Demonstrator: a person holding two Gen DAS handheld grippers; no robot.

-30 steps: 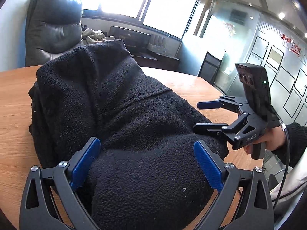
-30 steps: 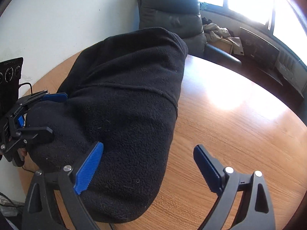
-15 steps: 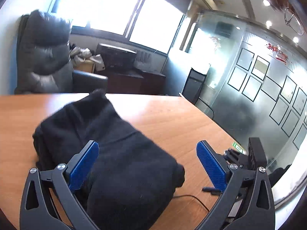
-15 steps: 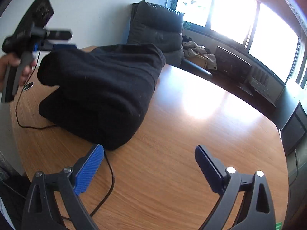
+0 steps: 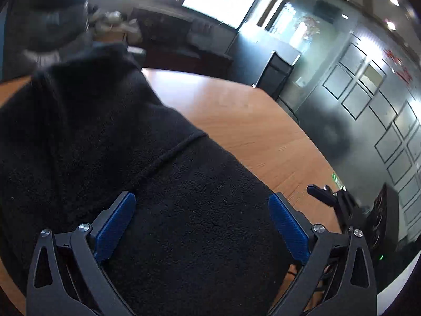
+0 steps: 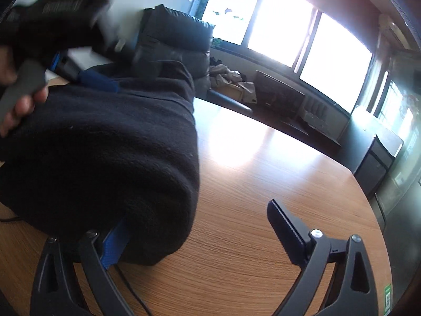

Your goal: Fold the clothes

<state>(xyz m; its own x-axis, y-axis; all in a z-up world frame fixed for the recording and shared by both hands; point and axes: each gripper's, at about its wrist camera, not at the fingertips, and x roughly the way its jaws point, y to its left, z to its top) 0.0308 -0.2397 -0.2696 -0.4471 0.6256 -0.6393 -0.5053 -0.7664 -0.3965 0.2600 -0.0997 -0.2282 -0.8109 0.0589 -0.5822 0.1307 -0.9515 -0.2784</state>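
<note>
A folded black fleece garment (image 5: 163,184) lies in a thick bundle on the round wooden table (image 5: 236,121). My left gripper (image 5: 201,223) hovers open right above its near end, the fleece filling the space between the blue pads. In the right wrist view the garment (image 6: 105,152) fills the left side. My right gripper (image 6: 200,234) is open at its near corner; the fleece overlaps the left pad, while the right finger stands over bare wood. A hand (image 6: 23,105) holds the blurred left gripper (image 6: 79,73) over the bundle's far side.
A thin black cable (image 6: 131,287) runs on the table from under the garment toward me. A black leather armchair (image 6: 179,42) stands behind the table under bright windows. A low cabinet (image 6: 279,92) and a glass wall (image 5: 368,105) lie beyond the table's far and right edges.
Both grippers were pulled back from the garment half a second ago; now they have come in close again, the left over the bundle's end and the right at its corner. Both stayed open.
</note>
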